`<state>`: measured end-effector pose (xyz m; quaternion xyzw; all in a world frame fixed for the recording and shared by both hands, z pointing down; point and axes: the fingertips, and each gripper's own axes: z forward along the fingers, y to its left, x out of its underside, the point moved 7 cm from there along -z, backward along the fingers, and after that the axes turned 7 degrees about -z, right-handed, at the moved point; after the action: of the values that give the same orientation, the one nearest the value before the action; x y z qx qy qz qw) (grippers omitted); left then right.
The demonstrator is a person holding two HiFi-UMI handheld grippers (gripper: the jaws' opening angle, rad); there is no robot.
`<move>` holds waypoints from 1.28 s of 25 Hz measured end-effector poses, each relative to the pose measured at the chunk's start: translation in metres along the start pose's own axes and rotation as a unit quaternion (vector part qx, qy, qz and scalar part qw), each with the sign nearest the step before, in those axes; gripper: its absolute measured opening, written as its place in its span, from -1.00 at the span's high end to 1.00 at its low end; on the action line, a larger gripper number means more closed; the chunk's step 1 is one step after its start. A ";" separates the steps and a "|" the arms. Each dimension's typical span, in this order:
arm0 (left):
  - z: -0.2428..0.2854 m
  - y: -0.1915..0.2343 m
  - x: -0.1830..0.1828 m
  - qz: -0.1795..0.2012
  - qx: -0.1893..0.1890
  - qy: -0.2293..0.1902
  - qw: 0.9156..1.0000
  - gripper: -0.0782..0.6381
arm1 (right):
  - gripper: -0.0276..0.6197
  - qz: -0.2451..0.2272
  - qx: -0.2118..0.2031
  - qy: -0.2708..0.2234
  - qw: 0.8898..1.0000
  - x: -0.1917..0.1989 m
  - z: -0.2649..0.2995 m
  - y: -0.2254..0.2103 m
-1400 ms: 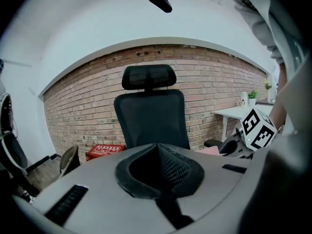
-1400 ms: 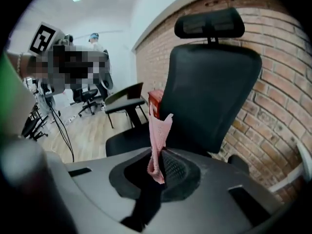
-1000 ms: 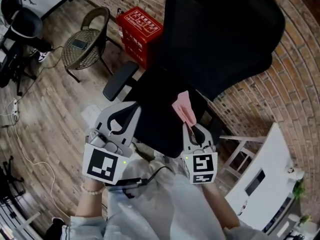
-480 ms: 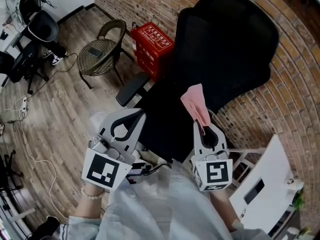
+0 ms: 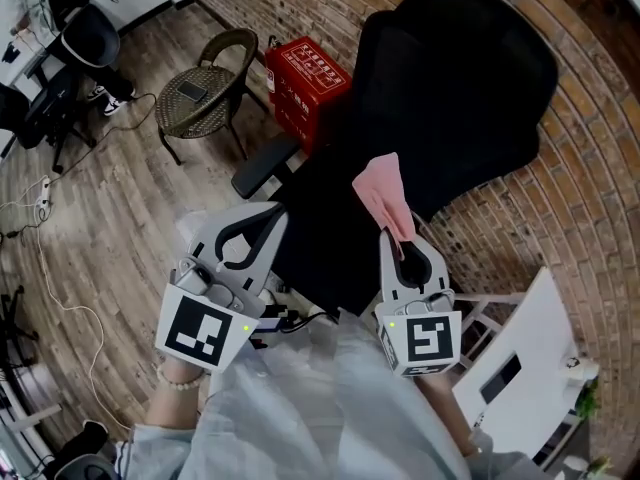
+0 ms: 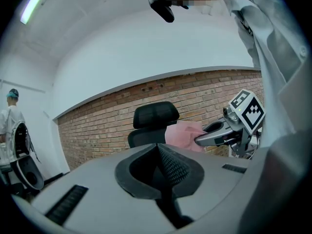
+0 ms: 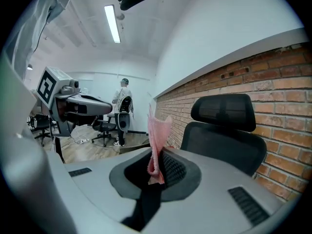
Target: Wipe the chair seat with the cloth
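The left gripper (image 5: 266, 220) is hovering beside the left edge of the black chair seat (image 5: 322, 236), its jaws pressing together on nothing. To its right, the right gripper (image 5: 398, 240) is pinching the pink cloth (image 5: 382, 190), which is sticking up above the seat.

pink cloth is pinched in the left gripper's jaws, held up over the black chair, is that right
Not quite: the pink cloth is pinched in the right gripper, not the left. The right gripper view shows it standing between those jaws, while the left gripper has its jaws together on nothing. The rest holds: it is held up over the black chair.
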<state>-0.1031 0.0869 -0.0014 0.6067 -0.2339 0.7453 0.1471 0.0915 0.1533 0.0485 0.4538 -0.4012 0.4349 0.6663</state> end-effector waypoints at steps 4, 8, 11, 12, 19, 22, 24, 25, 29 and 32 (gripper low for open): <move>-0.003 0.002 0.002 -0.005 -0.007 -0.001 1.000 0.73 | 0.75 -0.001 -0.005 0.000 1.000 -0.001 0.001 0.004; -0.004 0.001 0.003 -0.010 -0.010 0.000 1.000 0.73 | 0.75 -0.004 -0.007 0.005 1.000 0.000 0.000 0.007; -0.003 0.000 0.002 -0.005 -0.007 0.001 1.000 0.73 | 0.75 -0.009 -0.007 0.010 1.000 0.002 0.001 0.007; -0.003 0.000 0.003 -0.003 -0.007 0.001 1.000 0.73 | 0.75 -0.009 -0.007 0.011 1.000 0.002 0.001 0.007; -0.002 -0.003 0.005 -0.010 -0.008 0.004 1.000 0.73 | 0.75 -0.006 -0.008 0.017 1.000 0.007 0.000 0.007; -0.002 -0.003 0.005 -0.006 -0.008 0.004 1.000 0.73 | 0.75 -0.006 -0.010 0.019 1.000 0.008 0.000 0.008; -0.003 -0.003 0.006 -0.007 -0.012 0.005 1.000 0.73 | 0.75 -0.007 -0.015 0.019 1.000 0.009 0.001 0.009; -0.003 -0.003 0.007 -0.008 -0.014 0.005 1.000 0.73 | 0.75 -0.008 -0.017 0.020 1.000 0.009 0.001 0.010; -0.002 -0.002 0.008 -0.014 -0.020 0.004 1.000 0.73 | 0.75 -0.009 -0.020 0.027 0.999 0.014 0.004 0.010; -0.002 0.000 0.008 -0.013 -0.022 0.006 1.000 0.73 | 0.75 -0.012 -0.023 0.025 0.999 0.015 0.006 0.010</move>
<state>-0.1064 0.0877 0.0065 0.6022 -0.2413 0.7415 0.1712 0.0854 0.1526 0.0664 0.4322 -0.3890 0.4284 0.6916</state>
